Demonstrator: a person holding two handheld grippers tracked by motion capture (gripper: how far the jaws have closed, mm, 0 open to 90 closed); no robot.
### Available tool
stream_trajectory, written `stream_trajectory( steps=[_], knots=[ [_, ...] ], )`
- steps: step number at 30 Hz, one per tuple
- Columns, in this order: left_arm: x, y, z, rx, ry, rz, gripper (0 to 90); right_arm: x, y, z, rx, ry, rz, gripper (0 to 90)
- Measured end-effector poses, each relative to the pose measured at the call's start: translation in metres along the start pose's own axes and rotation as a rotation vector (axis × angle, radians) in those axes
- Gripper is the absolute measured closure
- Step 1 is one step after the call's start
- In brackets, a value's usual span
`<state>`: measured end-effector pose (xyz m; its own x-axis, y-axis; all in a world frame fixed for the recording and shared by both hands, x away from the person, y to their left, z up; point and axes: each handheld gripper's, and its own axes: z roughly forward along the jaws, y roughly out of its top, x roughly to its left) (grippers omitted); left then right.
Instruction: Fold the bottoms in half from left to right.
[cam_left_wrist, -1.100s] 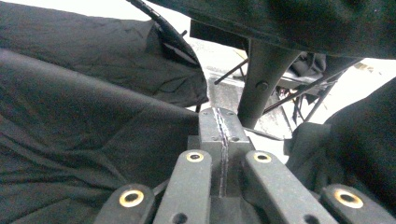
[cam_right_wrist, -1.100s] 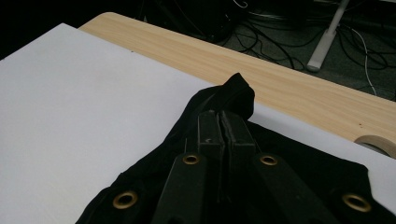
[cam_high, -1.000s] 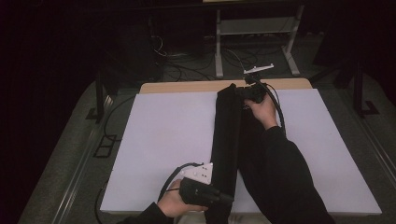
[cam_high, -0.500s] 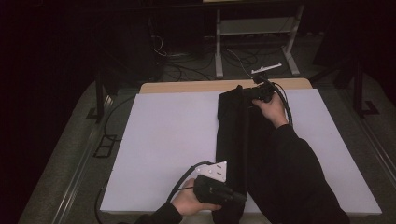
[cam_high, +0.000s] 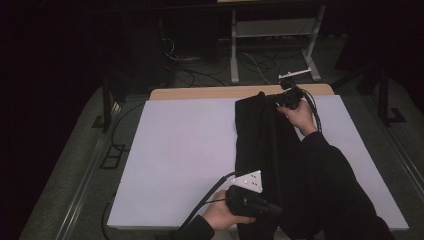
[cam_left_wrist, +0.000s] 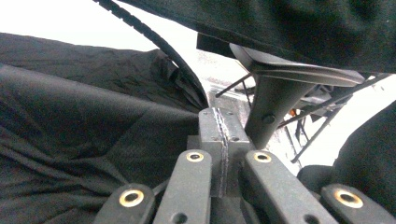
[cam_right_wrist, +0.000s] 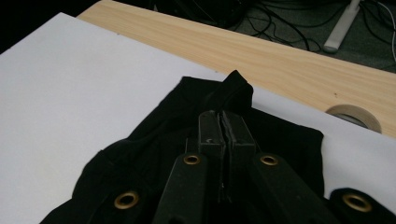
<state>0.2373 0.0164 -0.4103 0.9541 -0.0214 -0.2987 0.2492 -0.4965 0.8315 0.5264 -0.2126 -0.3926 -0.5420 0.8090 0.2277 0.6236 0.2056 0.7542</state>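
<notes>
A long black garment (cam_high: 260, 145) lies folded lengthwise on the white table cover (cam_high: 185, 150), running from the far edge to the near edge. My right gripper (cam_high: 272, 98) is at its far end. There its jaws (cam_right_wrist: 223, 122) are shut on a pinch of the cloth (cam_right_wrist: 187, 102), which peaks up just beyond the tips. At the near end, my left gripper (cam_high: 272, 209) rests over the garment. Its jaws (cam_left_wrist: 219, 135) are pressed together, with black cloth (cam_left_wrist: 70, 116) bunched at their left and under them. A dark sleeve lies over the garment's right side.
A bare wooden strip of table (cam_right_wrist: 289, 51) runs beyond the white cover, and a roll of tape (cam_right_wrist: 355, 116) sits on it near the garment's far corner. Cables and a metal stand's legs (cam_high: 310, 50) are on the floor behind the table.
Both grippers have moved to the right, and the garment has shifted right with them across the white cover.
</notes>
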Motion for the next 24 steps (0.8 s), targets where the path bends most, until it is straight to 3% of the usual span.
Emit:
stream_trajectory(
  steps=[8,18,24],
  knots=[
    [0.0,0.007,0.017,-0.018,0.017,-0.017,89.2,-0.014,-0.004,-0.005,0.006,-0.005,0.012,86.3],
    [0.007,0.024,0.042,-0.019,0.012,-0.027,89.2,-0.022,-0.002,-0.018,0.002,-0.054,-0.036,86.3],
    [0.014,0.035,0.055,-0.034,0.024,-0.067,89.2,-0.024,0.002,-0.016,0.034,-0.105,-0.077,86.2]
  ],
)
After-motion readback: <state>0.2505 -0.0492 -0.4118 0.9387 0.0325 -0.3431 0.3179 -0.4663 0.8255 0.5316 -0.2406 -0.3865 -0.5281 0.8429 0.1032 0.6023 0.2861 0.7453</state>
